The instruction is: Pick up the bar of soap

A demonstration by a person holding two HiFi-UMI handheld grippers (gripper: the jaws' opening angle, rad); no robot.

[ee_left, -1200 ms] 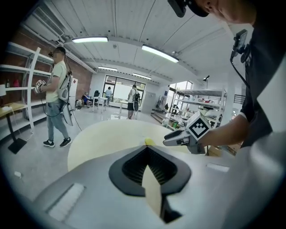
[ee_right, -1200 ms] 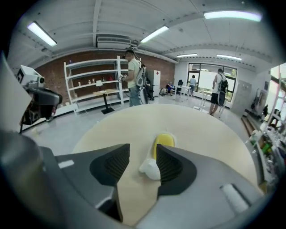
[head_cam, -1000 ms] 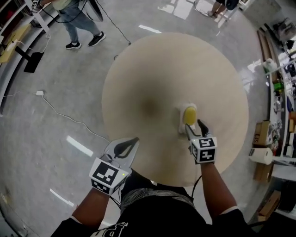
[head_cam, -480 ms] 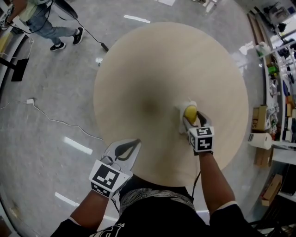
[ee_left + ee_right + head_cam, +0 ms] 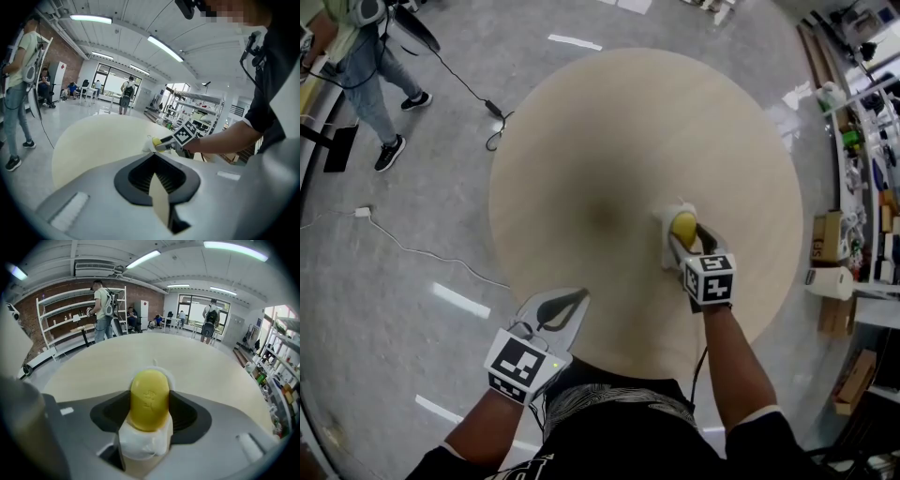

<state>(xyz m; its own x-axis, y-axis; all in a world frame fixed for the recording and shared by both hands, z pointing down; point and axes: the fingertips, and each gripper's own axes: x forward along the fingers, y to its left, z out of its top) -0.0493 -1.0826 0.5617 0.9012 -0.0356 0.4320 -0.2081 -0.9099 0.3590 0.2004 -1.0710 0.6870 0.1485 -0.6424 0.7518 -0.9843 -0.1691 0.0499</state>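
A yellow oval bar of soap [image 5: 684, 225] [image 5: 149, 399] lies on a white soap dish [image 5: 666, 239] [image 5: 144, 442] at the right of the round beige table [image 5: 609, 141]. My right gripper [image 5: 689, 236] [image 5: 150, 397] reaches down over the dish. Its jaws have just been closing, and its black pads now touch both sides of the soap, which still rests on the dish. My left gripper [image 5: 577, 298] [image 5: 154, 157] hovers at the table's near edge, shut and holding nothing. From the left gripper view the soap [image 5: 156, 140] shows in the distance.
A person [image 5: 366, 66] stands on the floor at the far left, with a cable [image 5: 459, 75] trailing toward the table. Shelves [image 5: 872, 141], cardboard boxes [image 5: 830, 244] and a paper roll [image 5: 830, 281] line the right side.
My right gripper has come forward and down so that its jaws stand around the soap. The left gripper sank slightly toward me. The person at the far left walked further left.
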